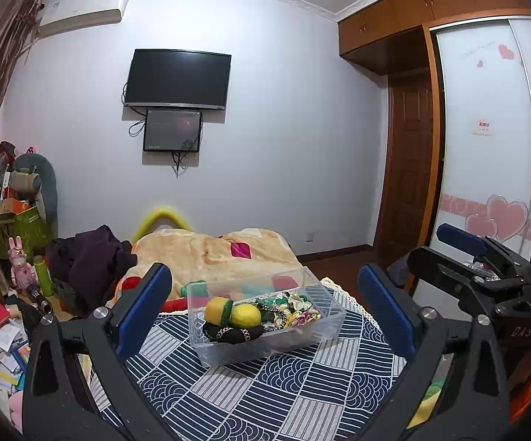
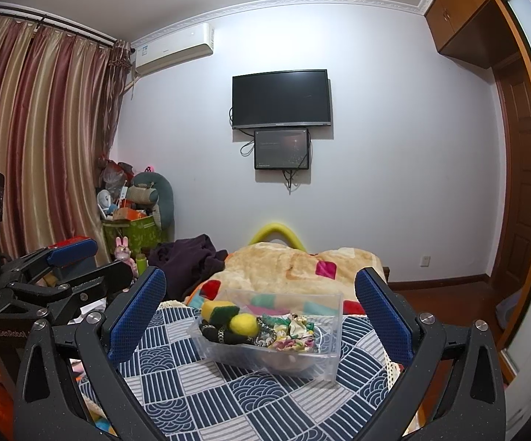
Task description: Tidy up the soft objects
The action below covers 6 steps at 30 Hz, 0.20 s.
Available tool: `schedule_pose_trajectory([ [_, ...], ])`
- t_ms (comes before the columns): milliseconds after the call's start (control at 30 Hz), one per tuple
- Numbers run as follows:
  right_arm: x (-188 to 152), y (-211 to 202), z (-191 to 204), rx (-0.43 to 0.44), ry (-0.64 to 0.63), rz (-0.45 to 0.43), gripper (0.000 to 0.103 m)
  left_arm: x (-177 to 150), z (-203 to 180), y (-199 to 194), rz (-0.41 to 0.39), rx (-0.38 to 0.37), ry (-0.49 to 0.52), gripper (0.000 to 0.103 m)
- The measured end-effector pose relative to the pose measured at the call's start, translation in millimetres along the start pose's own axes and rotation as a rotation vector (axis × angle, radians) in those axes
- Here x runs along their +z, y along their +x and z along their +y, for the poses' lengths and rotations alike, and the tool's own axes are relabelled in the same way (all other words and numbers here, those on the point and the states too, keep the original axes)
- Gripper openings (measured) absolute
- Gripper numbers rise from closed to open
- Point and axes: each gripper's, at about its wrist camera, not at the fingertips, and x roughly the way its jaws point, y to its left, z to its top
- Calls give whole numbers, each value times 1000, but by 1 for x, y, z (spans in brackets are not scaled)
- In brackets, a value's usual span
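Note:
A clear plastic bin (image 1: 324, 334) (image 2: 324, 364) stands on a navy and white patterned cloth (image 1: 284, 389) (image 2: 236, 397). In it lie a yellow felt ball (image 1: 246, 315) (image 2: 243, 325), a yellow and green sponge (image 1: 218, 308) (image 2: 218, 310), a black band with a chain (image 1: 228, 334) (image 2: 225, 334) and several floral scrunchies (image 1: 295, 307) (image 2: 295, 334). My left gripper (image 1: 265, 305) is open and empty, held back from the bin. My right gripper (image 2: 262, 305) is open and empty, also short of the bin. Each gripper shows at the side of the other's view.
A beige blanket with coloured patches (image 1: 210, 253) (image 2: 295, 264) lies behind the bin, dark clothing (image 1: 96, 257) beside it. Clutter and a pink rabbit toy (image 1: 19, 264) sit at the left. A wardrobe (image 1: 486, 128) and door stand at the right.

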Motion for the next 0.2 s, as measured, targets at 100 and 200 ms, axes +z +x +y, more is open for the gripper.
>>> schedule_pose_trajectory([
  [100, 1, 0, 0, 3, 3, 3, 103, 0, -1, 1, 4, -8, 3, 103],
  [200, 0, 2, 0, 4, 4, 6, 103, -1, -1, 1, 6, -7, 3, 103],
])
